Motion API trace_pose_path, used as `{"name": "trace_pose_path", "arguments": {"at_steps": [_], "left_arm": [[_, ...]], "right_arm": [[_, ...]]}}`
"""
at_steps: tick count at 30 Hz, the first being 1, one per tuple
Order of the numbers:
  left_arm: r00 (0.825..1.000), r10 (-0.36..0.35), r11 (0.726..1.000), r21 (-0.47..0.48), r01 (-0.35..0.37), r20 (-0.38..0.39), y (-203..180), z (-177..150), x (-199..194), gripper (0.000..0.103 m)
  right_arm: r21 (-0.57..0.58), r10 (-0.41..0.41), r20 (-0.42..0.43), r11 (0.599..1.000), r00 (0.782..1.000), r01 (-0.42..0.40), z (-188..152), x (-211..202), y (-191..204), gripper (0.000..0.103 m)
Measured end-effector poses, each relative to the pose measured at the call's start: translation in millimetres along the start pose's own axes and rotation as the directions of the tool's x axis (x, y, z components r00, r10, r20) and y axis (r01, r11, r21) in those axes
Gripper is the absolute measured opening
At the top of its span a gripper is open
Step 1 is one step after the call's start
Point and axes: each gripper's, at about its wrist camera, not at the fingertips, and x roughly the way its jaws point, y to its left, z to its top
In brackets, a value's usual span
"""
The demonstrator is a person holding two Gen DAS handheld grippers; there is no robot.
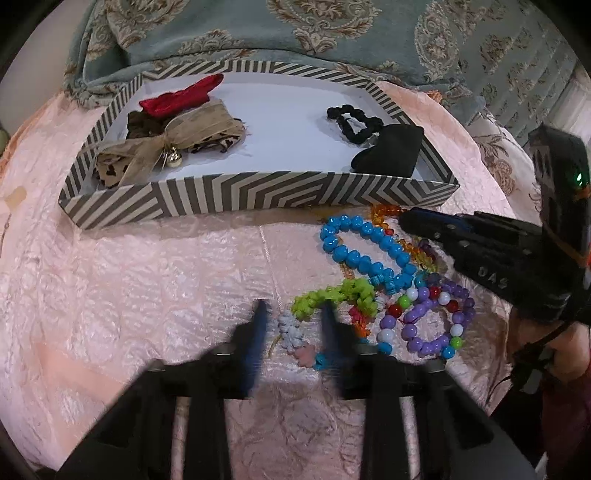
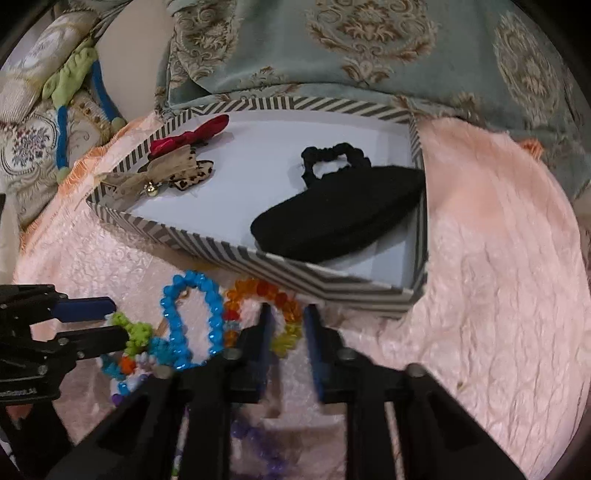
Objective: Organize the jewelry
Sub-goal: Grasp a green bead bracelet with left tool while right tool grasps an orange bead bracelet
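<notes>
A pile of bead bracelets lies on the pink cloth in front of a striped box [image 1: 236,195]: a blue one [image 1: 364,254], a green one [image 1: 332,299], a purple one [image 1: 439,325] and an orange one [image 1: 386,212]. My left gripper [image 1: 293,321] is open, its fingers either side of a pale flower bracelet [image 1: 291,332]. My right gripper [image 2: 288,317] is open over the orange bracelet [image 2: 258,291], close to the box wall [image 2: 332,280]. It also shows in the left wrist view [image 1: 417,223].
The box holds a red bow [image 1: 184,96], a leopard bow with a bell [image 1: 170,144], a black scrunchie [image 1: 354,118] and a black pouch [image 1: 388,151]. A teal patterned cushion [image 1: 295,33] lies behind the box.
</notes>
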Motion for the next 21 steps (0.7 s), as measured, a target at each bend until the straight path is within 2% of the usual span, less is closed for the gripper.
{"name": "trace_pose_path", "arguments": {"at_steps": [5,11,21], "left_arm": [[0.999,0.008,0.999,0.037,-0.009,0.032,-0.3,-4.5,-12.5,0.0],[0.995,-0.008,0.999,0.039,0.004,0.103,6.1,2.1,-49.9,0.0],[0.975,0.073,0.995,0.045,-0.085,0.209,14.3,21.8,-102.7,0.0]], "right_arm": [[0.035,0.051,0.08,0.998,0.996,-0.054,-1.8,-36.1,-5.7,0.009],[0.019,0.071,0.163,0.997,0.984,-0.075,2.9,-84.5,-2.5,0.009],[0.009,0.052,0.233,0.998,0.971,-0.056,10.4,-127.0,-2.3,0.009]]}}
